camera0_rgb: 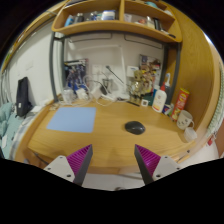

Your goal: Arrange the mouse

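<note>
A dark grey mouse (134, 127) lies on the wooden desk (105, 140), beyond my fingers and a little to the right. A light blue mouse mat (73, 120) lies flat on the desk to the left of the mouse, apart from it. My gripper (112, 160) is open and empty, held above the desk's near edge, with its magenta pads (80, 159) facing each other across a wide gap. Nothing stands between the fingers.
Bottles and jars (162, 97) stand at the back right of the desk, with a glass (186, 122) near the right edge. A shelf (115, 22) with books hangs above. A dark object (23, 97) stands at the left. Clutter (78, 78) lines the back wall.
</note>
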Tool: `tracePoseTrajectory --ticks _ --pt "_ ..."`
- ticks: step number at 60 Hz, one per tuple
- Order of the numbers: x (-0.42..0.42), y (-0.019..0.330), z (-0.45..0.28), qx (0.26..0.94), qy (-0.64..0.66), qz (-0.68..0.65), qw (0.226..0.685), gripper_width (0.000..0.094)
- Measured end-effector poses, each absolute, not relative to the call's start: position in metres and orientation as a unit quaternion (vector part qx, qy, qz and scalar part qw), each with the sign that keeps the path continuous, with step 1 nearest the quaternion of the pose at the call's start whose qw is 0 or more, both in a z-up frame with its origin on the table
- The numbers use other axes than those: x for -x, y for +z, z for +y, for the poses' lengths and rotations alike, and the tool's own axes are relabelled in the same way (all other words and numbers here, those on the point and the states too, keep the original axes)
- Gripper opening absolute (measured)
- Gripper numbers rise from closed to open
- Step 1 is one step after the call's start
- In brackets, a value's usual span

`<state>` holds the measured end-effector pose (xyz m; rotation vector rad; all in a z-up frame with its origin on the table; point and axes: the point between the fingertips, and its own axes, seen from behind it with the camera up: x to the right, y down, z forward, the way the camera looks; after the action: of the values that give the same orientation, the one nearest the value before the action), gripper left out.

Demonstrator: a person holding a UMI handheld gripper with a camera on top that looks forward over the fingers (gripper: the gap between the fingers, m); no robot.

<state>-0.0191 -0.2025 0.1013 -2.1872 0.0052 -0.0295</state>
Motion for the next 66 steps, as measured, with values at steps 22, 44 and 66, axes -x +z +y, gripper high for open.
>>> tracePoseTrajectory --ticks 22,44,66 --pt "-0.090 0.018 -0.119 0.909 -0.045 -0.008 0.414 0.0846" --pt "-0.113 -0.011 -0.027 0.918 -0.001 -0.003 0.396 0.0838" --pt "-0.147 -0.016 0.022 0.917 0.004 0.040 0.397 0.0522"
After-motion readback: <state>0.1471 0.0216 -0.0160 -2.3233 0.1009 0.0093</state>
